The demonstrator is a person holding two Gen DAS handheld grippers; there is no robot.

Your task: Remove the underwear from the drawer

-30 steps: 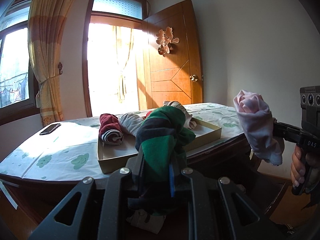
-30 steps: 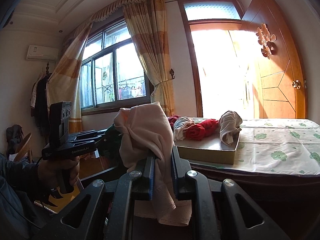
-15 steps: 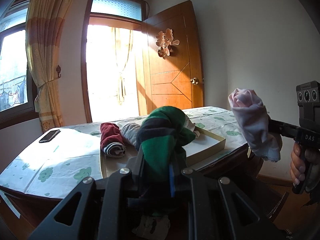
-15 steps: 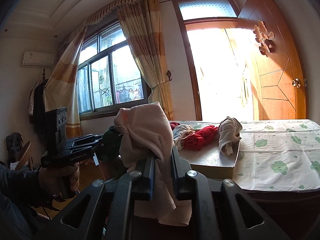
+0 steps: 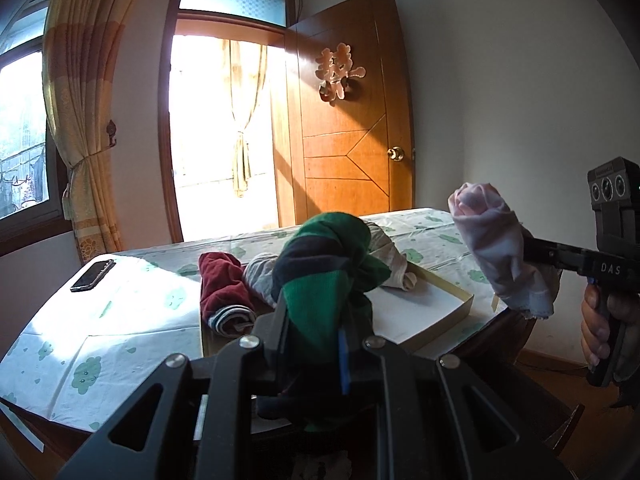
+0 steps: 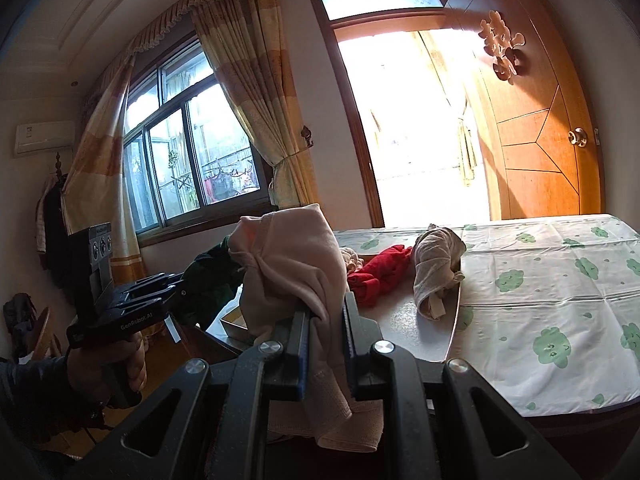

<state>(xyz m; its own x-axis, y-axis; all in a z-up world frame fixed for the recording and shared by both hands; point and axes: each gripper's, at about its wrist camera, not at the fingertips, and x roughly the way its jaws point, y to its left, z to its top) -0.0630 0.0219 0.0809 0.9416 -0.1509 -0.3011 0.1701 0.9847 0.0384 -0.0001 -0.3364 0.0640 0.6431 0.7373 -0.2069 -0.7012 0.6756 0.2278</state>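
My left gripper [image 5: 316,320] is shut on a green and dark striped rolled underwear [image 5: 324,264] and holds it in the air in front of the table. My right gripper [image 6: 326,312] is shut on a pale pink underwear [image 6: 292,256], also held off the table; it shows at the right of the left wrist view [image 5: 500,252]. A shallow beige drawer tray [image 5: 440,320] lies on the table with a dark red roll [image 5: 224,292], a grey roll [image 5: 260,276] and a beige roll [image 6: 434,264] in it.
The table has a white cloth with green prints [image 6: 552,288]. A black phone [image 5: 93,275] lies at its far left. An open wooden door [image 5: 352,128] and a bright doorway stand behind. A curtained window [image 6: 192,160] is at the left.
Both grippers have drawn back and risen a little from the table with their underwear still held. The tray and its rolls have not moved.
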